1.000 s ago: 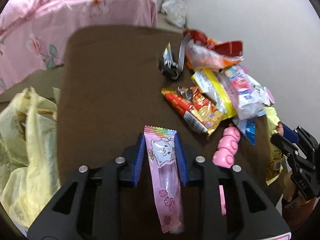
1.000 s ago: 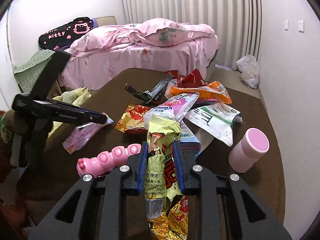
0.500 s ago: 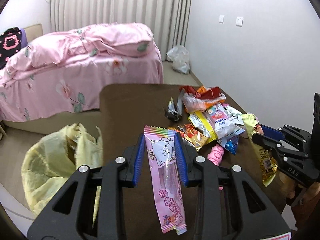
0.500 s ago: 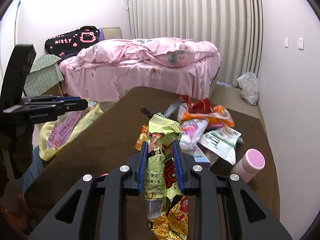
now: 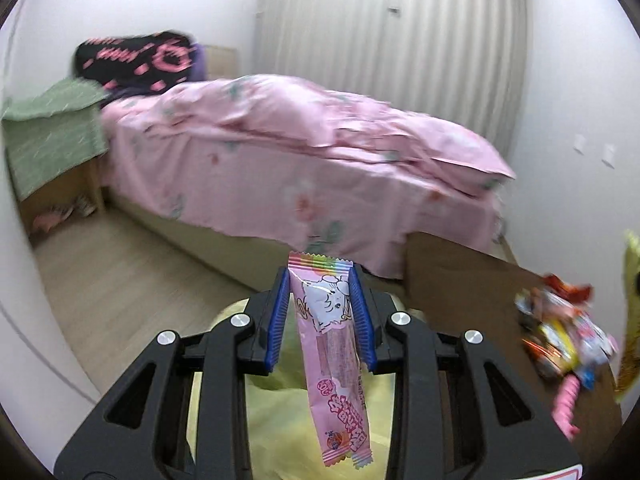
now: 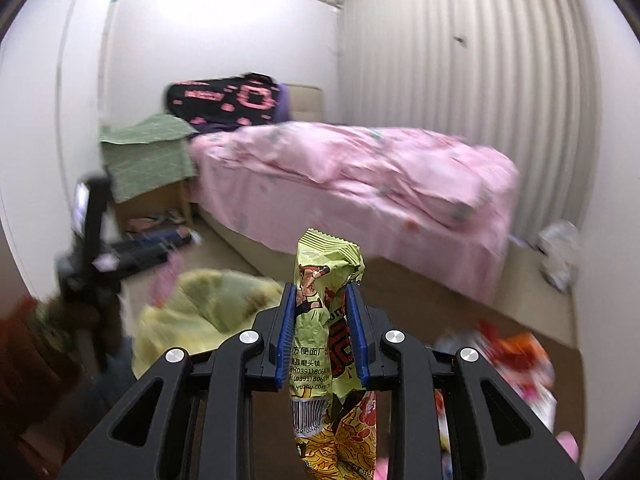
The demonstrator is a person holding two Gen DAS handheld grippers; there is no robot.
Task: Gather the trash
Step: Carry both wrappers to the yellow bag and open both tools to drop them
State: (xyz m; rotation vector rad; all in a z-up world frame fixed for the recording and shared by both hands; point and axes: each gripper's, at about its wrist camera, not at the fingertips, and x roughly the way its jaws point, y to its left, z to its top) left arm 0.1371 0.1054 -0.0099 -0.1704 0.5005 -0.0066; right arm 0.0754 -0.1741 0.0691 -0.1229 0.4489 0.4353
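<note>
While the snack litter that lay ahead a second ago has slid to the right, the left gripper (image 5: 320, 320) clamps a pink wrapper (image 5: 334, 356) over a yellow bag (image 5: 288, 408); the right gripper (image 6: 320, 332) grips a green noodle packet (image 6: 326, 320), bed (image 6: 360, 184) beyond.

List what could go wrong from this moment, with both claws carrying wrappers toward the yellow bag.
1. The pink wrapper is pinched only near its top in the left claw; its long tail dangles and might snag the yellow bag rim.
2. The bag mouth looks crumpled and soft, so a released wrapper may land on the floor beside it.
3. The right claw holds the green noodle wrapper close behind; both claws could collide at the bag.
</note>
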